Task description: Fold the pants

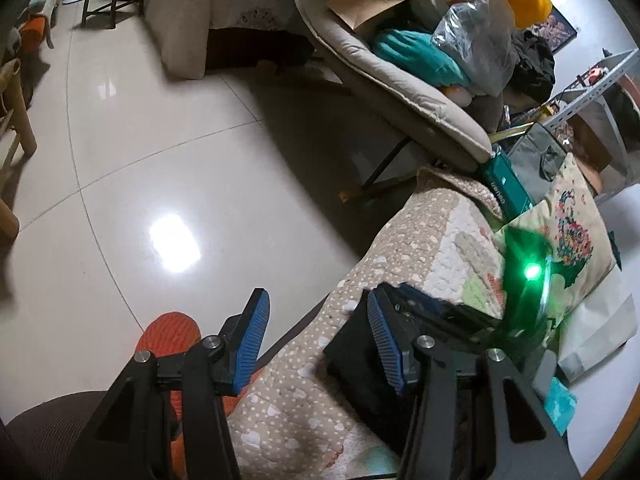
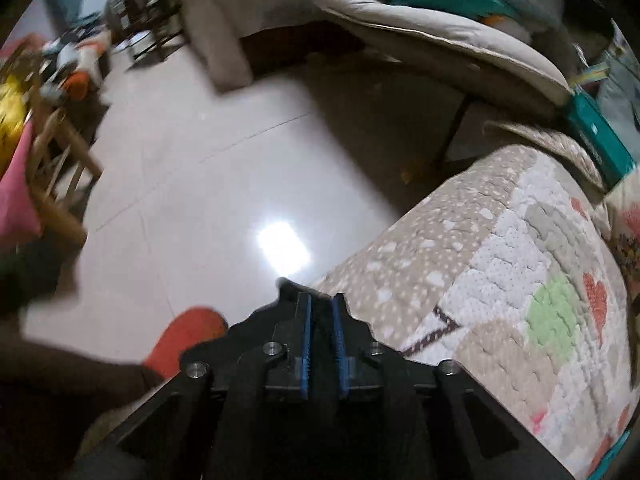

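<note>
Floor tile (image 1: 168, 128) fills the left of both views, glossy, with an orange slipper (image 1: 170, 338) near the quilted cover's (image 1: 404, 240) edge. Left gripper (image 1: 316, 344) hovers with jaws wide apart and empty, one pad over the floor side, the other above the pants (image 1: 360, 372), a dark, compact bundle lying on the quilt near its edge. Further right, the right gripper (image 2: 322, 340) has jaws nearly shut; whether dark cloth is pinched between them I cannot tell, as that view is blurred. Judging by the bundle's shape, the fold looks largely made; tidying it well likely means pressing the layers flat without dragging them toward the edge.
</note>
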The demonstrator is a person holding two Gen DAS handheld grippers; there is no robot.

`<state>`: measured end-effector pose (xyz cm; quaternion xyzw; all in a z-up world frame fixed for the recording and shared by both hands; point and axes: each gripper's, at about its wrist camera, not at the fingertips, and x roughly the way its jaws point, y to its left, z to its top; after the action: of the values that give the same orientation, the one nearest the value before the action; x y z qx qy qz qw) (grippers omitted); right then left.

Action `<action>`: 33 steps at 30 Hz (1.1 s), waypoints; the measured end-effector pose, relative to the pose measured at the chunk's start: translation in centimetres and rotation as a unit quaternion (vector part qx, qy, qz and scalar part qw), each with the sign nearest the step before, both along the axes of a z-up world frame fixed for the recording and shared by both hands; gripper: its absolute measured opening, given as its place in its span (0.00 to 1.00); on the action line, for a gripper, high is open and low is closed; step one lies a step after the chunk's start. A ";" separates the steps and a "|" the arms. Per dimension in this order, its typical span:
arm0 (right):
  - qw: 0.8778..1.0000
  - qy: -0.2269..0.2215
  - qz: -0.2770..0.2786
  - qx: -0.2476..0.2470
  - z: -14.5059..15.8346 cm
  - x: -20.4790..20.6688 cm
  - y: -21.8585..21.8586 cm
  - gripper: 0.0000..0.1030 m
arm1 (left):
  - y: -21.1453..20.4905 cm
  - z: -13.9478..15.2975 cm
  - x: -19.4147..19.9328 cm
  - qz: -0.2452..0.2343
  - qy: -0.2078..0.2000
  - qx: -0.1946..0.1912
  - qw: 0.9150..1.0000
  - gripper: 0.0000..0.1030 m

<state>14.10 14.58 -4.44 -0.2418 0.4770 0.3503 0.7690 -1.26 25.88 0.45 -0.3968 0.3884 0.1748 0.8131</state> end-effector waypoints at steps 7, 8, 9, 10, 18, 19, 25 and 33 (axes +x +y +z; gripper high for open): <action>0.993 0.001 -0.088 0.084 3.8 0.4 -7.9 0.48 | -1.1 -0.1 0.6 -0.013 0.010 0.018 1.000 0.49; 0.989 0.006 -0.112 0.098 4.2 0.4 -10.8 0.48 | -1.3 -0.1 0.7 -0.017 0.010 0.020 1.000 0.49; 0.986 0.009 -0.131 0.105 4.4 0.5 -13.1 0.48 | -1.6 -0.1 0.8 -0.021 0.010 0.023 0.999 0.49; 0.981 0.016 -0.158 0.113 4.3 0.6 -16.3 0.48 | -1.8 -0.1 0.9 -0.025 0.011 0.026 0.999 0.49; 0.931 0.004 -0.355 0.087 3.0 1.4 -35.4 0.48 | -4.2 -0.1 1.9 -0.057 0.020 0.049 0.997 0.49; 0.929 0.003 -0.357 0.096 3.3 1.9 -35.9 0.48 | -4.5 0.0 2.1 -0.060 0.021 0.053 0.997 0.49; 0.942 0.062 -0.312 0.109 2.0 5.1 -32.9 0.48 | -5.4 -0.5 2.8 -0.079 0.032 0.065 0.994 0.49; 0.951 0.076 -0.300 0.006 0.0 7.4 -29.2 0.08 | -6.4 -1.7 3.8 -0.106 0.051 0.034 0.992 0.49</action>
<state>21.55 -14.57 -4.45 -0.0562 0.5823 0.1236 0.8016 2.55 19.47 -1.27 -0.3156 0.4634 0.1208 0.8192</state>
